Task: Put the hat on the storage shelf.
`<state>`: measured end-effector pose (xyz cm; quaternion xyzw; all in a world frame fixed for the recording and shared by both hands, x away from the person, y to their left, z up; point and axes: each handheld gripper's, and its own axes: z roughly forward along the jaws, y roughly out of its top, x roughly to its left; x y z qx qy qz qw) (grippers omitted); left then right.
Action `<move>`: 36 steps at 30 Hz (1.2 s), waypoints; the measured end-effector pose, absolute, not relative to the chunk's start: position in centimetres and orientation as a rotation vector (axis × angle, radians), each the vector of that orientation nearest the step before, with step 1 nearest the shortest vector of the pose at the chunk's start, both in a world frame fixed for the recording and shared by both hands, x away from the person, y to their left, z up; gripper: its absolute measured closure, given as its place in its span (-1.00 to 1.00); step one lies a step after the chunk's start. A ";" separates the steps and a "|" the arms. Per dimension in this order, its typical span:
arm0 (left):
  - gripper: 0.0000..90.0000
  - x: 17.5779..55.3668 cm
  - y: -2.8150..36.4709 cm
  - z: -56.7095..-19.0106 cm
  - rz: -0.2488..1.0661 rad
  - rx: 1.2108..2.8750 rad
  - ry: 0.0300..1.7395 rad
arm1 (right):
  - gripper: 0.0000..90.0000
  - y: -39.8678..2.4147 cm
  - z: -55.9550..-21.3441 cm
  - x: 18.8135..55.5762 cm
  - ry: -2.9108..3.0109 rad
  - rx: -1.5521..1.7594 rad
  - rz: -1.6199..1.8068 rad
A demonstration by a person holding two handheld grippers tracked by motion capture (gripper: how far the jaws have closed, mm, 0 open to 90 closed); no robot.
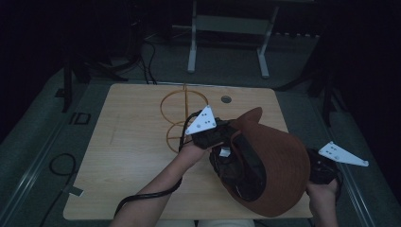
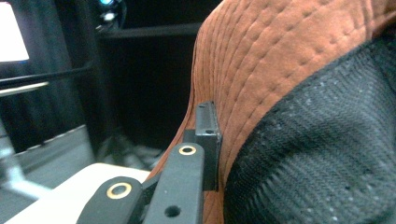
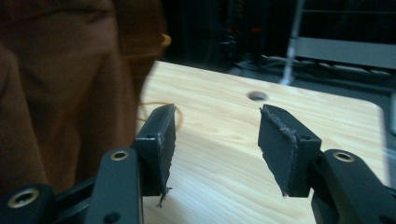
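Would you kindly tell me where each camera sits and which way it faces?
High view: above the person's side, facing forward and down on the table; forearms, left tongs and right tongs show.
Left gripper view: on the left tongs, looking along shut jaws pinching the brown hat.
Right gripper view: on the right tongs, facing across the table; open jaws show.
Shared: all three see the hat.

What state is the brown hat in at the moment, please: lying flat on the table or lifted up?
Lifted and tipped: the left gripper pinches the brim of the hat, whose dark lining faces the camera.
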<state>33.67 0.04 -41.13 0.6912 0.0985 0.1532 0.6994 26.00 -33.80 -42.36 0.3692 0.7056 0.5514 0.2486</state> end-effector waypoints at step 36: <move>0.93 32.5 -2.8 -41.7 0.138 1.470 0.170 | 0.62 -27.2 -41.5 27.6 2.034 0.730 1.751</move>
